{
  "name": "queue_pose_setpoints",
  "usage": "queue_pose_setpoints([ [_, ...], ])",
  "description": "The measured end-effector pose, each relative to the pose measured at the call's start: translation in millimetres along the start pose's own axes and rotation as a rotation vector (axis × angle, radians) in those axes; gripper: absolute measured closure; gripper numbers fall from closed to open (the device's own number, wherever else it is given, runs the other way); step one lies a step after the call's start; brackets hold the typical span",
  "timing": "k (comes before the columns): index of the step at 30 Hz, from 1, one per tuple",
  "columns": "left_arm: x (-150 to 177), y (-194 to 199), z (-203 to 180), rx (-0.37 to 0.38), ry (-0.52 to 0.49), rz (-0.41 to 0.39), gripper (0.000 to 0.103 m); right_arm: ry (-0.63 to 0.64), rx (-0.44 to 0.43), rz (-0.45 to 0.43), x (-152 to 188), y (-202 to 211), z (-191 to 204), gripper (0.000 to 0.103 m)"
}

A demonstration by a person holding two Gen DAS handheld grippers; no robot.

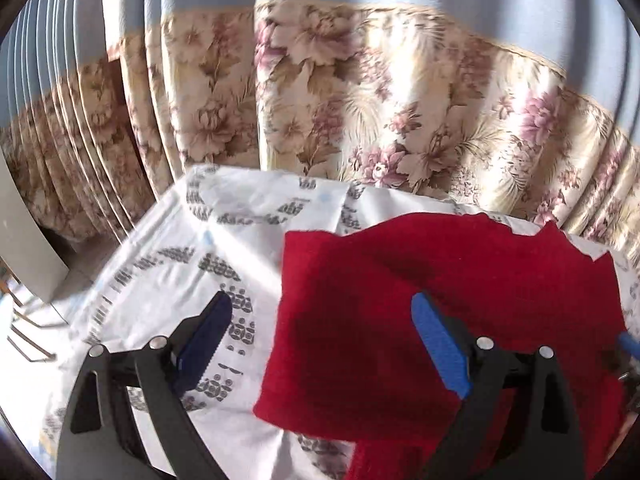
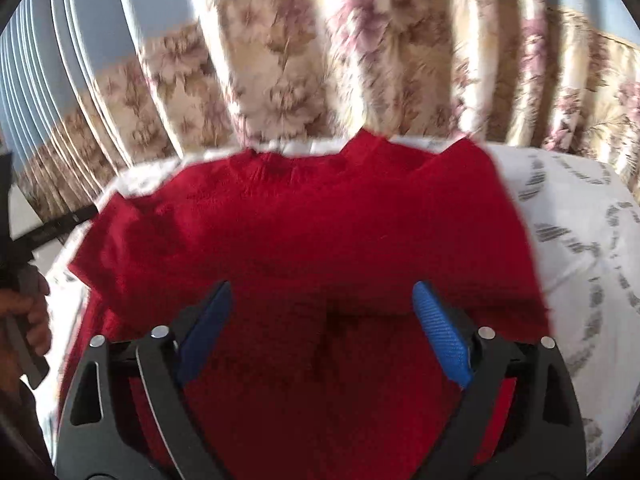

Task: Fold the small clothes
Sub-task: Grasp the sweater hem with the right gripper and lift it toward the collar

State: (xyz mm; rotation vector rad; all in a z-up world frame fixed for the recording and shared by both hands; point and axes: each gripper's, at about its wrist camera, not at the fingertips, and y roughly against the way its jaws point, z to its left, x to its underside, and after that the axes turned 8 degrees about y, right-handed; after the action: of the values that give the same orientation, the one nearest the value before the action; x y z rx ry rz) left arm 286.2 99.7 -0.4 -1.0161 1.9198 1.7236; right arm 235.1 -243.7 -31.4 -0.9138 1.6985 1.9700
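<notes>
The red sweater [image 2: 304,232] lies spread on the white patterned sheet [image 1: 160,280] that covers the desk, its neckline toward the far edge, next to the flowered curtain [image 1: 360,100]. It seems laid flat this way so that a fold can be started from its near hem.

The right gripper [image 2: 322,300] hangs over the middle of the sweater's near part with its jaws spread wide and nothing between them. The left gripper [image 1: 322,308] sits at the sweater's left edge, jaws also spread and empty: its left finger is over bare sheet and its right finger over red knit, so the cloth's edge runs between them. That straddle looks like a set-up for pinching the side or the left sleeve.

In the right wrist view the person's left hand [image 2: 24,312] shows at the desk's left edge, holding its tool.

No fold looks made yet; whether a sleeve is tucked under I cannot tell.
</notes>
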Motion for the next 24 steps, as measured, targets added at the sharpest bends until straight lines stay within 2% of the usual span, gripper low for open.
queue_pose_setpoints([
  [3,5.7,-10.5,12.3,0.049,0.070,0.042,0.011,0.016,0.015,0.034,4.1,-18.3,9.0,0.027],
  [5,6.2,-10.0,12.6,0.042,0.057,0.047,0.011,0.047,-0.026,0.026,4.0,-17.3,16.1,0.064],
  [6,5.4,-7.7,13.1,0.033,0.048,0.033,0.011,0.062,-0.044,0.024,4.1,-15.3,19.1,0.071],
  [7,4.8,-5.9,14.2,0.028,0.044,0.021,0.011,0.080,-0.045,0.019,3.2,-13.2,22.6,0.083],
  [8,3.8,-4.9,16.8,0.030,0.050,0.019,0.011,0.104,-0.052,0.020,1.9,-11.7,26.2,0.090],
  [13,1.7,-5.8,25.3,0.041,0.091,0.029,0.011,0.109,-0.073,0.012,-8.5,-9.1,18.7,0.092],
  [20,6.2,-16.3,14.6,0.026,0.072,0.051,0.011,0.065,0.055,-0.055,-40.2,-3.4,-37.7,0.092],
  [24,9.7,-24.3,0.5,0.014,0.033,0.062,0.011,0.019,0.116,-0.051,-42.9,-5.5,-77.2,0.092],
])
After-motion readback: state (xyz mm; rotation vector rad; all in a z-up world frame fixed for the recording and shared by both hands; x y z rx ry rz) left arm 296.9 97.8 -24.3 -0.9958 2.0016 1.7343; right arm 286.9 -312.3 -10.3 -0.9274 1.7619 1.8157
